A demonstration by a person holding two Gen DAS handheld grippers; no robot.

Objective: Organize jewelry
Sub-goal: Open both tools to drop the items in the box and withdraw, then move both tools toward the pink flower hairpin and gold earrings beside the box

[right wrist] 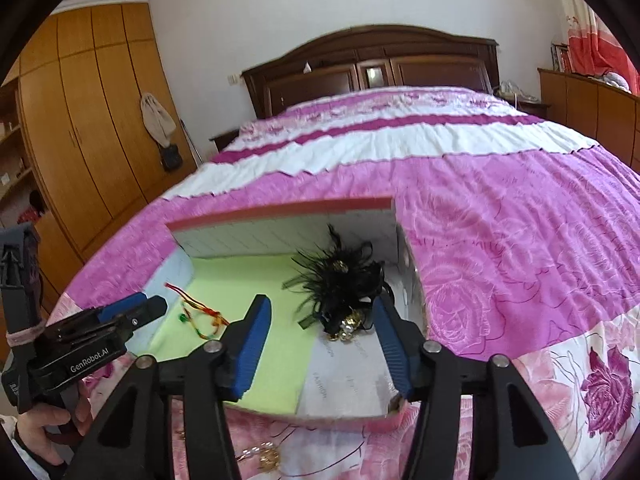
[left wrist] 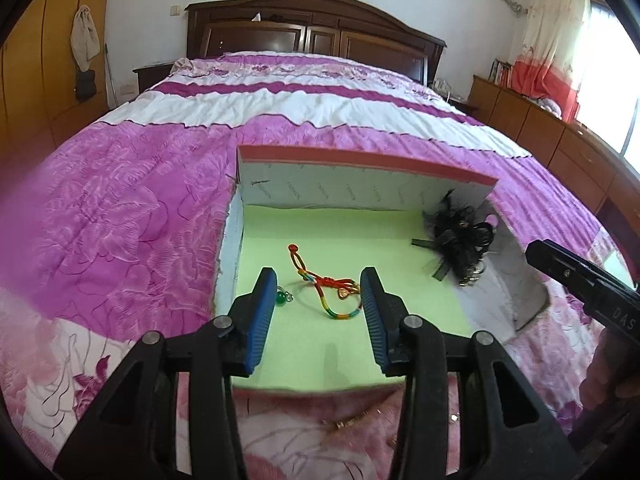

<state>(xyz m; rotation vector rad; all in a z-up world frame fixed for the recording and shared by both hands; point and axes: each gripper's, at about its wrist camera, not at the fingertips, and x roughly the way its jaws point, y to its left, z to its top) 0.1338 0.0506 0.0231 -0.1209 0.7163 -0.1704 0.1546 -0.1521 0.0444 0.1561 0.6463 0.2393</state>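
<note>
An open box (left wrist: 360, 162) with a green lining (left wrist: 344, 232) lies on the bed; it also shows in the right wrist view (right wrist: 280, 210). Inside lie a multicoloured cord bracelet (left wrist: 320, 284), a green bead charm (left wrist: 282, 299) and a black feather hair ornament (left wrist: 460, 240). My left gripper (left wrist: 318, 284) is open and empty, just above the bracelet. My right gripper (right wrist: 320, 312) is open and empty, its fingers on either side of the feather ornament (right wrist: 340, 284). The bracelet (right wrist: 200, 312) lies to its left. Gold jewelry (right wrist: 266, 458) lies on the quilt in front of the box.
The pink floral quilt (left wrist: 120, 220) surrounds the box. A dark wooden headboard (left wrist: 312, 32) stands at the far end, a wardrobe (right wrist: 80, 120) on the left and low cabinets (left wrist: 540, 120) on the right. Small gold pieces (left wrist: 344, 424) lie on the quilt near the box's front.
</note>
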